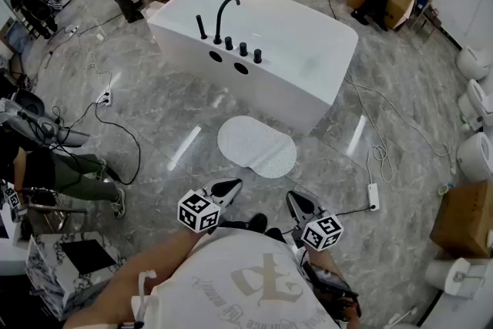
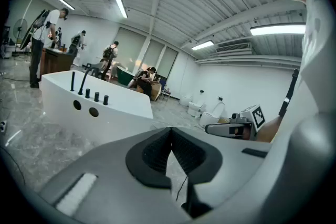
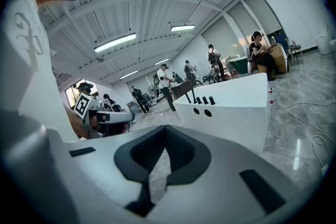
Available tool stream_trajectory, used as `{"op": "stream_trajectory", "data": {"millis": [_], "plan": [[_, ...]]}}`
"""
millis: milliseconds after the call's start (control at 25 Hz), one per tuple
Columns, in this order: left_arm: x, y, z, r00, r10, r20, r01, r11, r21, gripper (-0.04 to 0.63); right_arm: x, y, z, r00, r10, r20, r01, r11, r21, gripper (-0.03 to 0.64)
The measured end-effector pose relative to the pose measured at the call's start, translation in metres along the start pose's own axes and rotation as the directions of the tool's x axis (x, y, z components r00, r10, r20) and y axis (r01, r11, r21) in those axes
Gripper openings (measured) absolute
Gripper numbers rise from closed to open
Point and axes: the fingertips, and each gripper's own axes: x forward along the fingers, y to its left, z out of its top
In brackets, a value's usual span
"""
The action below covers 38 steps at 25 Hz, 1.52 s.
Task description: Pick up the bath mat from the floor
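Spanning whole head view: glossy grey marble floor. White freestanding bathtub at upper centre. Bath mat at frame centre, lying flat on floor just below bathtub: white, rounded bean-like oval, fine dotted texture, untouched. Left gripper and right gripper at lower centre, apart from bath mat; each with jaws closed together, holding nothing.
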Motion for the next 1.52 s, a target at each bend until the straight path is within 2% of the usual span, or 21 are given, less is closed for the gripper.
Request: {"op": "stream_trajectory", "data": {"millis": [200, 440, 720, 1040, 1520], "plan": [[-0.049, 0.02, -0.008, 0.999, 0.045, 0.027, -0.045, 0.999, -0.017, 0.006, 0.017, 0.038, -0.016, 0.999, 0.031, -0.016, -0.03, 1.0, 0.008, 0.006], [-0.092, 0.046, -0.022, 0.995, 0.094, 0.038, -0.092, 0.994, -0.053, 0.006, 0.043, 0.068, -0.011, 0.999, 0.046, -0.017, -0.047, 0.999, -0.021, 0.006], [-0.102, 0.047, -0.017, 0.997, 0.045, 0.054, -0.044, 0.999, -0.031, 0.006, 0.047, 0.085, -0.009, 1.0, 0.003, -0.012, -0.003, 0.998, -0.056, 0.006], [-0.109, 0.043, -0.034, 1.0, -0.004, 0.026, 0.005, 0.999, -0.033, 0.006, 0.035, 0.096, -0.023, 0.997, -0.072, -0.006, 0.072, 0.997, -0.018, 0.006], [-0.142, 0.053, -0.053, 0.999, -0.037, 0.014, 0.038, 0.998, -0.051, 0.006, 0.038, 0.125, -0.045, 0.987, -0.157, -0.032, 0.158, 0.987, 0.008, 0.006]]}}
